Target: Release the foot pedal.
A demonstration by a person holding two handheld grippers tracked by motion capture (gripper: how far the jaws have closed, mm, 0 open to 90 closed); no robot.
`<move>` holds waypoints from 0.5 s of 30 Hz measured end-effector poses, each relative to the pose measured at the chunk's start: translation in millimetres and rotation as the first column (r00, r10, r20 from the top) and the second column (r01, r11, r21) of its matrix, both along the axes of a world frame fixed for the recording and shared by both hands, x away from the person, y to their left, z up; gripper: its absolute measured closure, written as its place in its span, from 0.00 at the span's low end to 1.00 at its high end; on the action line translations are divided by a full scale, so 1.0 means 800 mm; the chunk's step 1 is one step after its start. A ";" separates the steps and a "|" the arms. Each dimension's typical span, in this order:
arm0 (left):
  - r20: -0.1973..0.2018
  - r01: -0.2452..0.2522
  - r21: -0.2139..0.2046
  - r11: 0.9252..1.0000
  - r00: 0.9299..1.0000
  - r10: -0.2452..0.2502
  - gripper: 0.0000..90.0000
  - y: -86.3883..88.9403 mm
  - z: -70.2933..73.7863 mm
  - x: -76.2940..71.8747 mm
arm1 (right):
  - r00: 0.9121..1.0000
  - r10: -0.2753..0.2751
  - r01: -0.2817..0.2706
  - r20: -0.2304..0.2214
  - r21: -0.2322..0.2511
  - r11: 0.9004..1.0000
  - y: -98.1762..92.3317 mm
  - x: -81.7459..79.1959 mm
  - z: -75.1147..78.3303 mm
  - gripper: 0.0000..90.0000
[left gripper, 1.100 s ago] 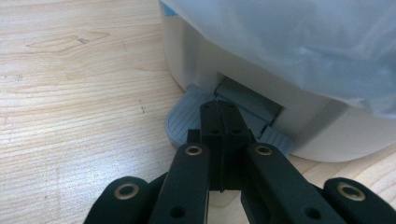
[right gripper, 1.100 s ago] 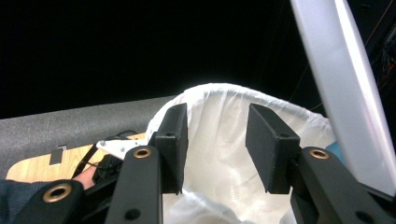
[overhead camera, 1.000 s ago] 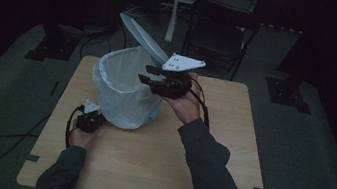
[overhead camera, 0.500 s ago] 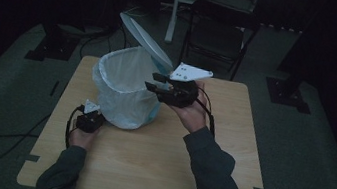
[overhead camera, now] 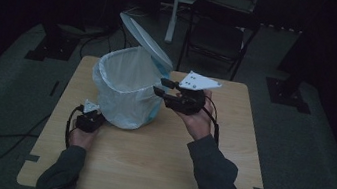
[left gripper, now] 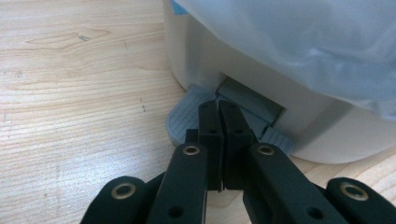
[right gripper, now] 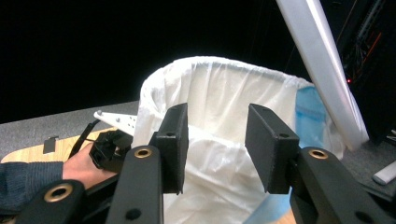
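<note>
A white pedal bin (overhead camera: 126,95) lined with a white bag stands on the left half of the wooden table (overhead camera: 156,163), its lid (overhead camera: 146,40) tilted up. My left gripper (overhead camera: 89,110) is low at the bin's base. In the left gripper view its jaws (left gripper: 218,112) are shut together, with the tips on the grey pedal (left gripper: 184,122). My right gripper (overhead camera: 161,86) hovers just right of the bin's rim. It (right gripper: 215,140) is open and empty, facing the bag-lined bin (right gripper: 224,93) and the raised lid (right gripper: 322,60).
A black folding chair (overhead camera: 218,34) stands behind the table's far edge. Cables (overhead camera: 3,138) trail over the dark floor at the left. The table's right half and near side are bare wood.
My right gripper has drawn back to the right and a little down, from over the bin's rim to beside it. The left gripper and the raised lid have stayed put.
</note>
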State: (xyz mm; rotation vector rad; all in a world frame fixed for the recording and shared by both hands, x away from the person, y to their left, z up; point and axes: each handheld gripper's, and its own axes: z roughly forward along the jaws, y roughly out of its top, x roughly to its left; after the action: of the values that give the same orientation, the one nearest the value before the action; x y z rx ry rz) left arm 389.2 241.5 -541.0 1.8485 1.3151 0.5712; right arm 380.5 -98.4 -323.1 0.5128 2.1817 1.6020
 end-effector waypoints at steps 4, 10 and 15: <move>0.003 -0.004 0.014 1.000 1.000 0.004 0.98 -0.001 0.000 -0.001 | 1.000 -0.021 0.021 -0.010 -0.001 1.000 -0.008 0.000 -0.009 0.65; 0.006 -0.010 0.029 1.000 1.000 0.009 0.97 -0.002 0.001 -0.001 | 0.999 -0.042 0.042 -0.030 -0.011 0.999 -0.014 0.001 -0.019 0.64; 0.014 -0.013 0.036 0.999 1.000 0.013 0.96 -0.003 0.001 -0.002 | 0.998 -0.050 0.049 -0.043 -0.010 0.999 -0.020 0.003 -0.025 0.64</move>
State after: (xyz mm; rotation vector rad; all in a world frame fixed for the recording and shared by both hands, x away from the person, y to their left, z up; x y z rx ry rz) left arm 387.5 238.8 -540.4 1.8630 1.3168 0.6165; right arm 382.6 -114.1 -343.0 0.5995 2.1892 1.5681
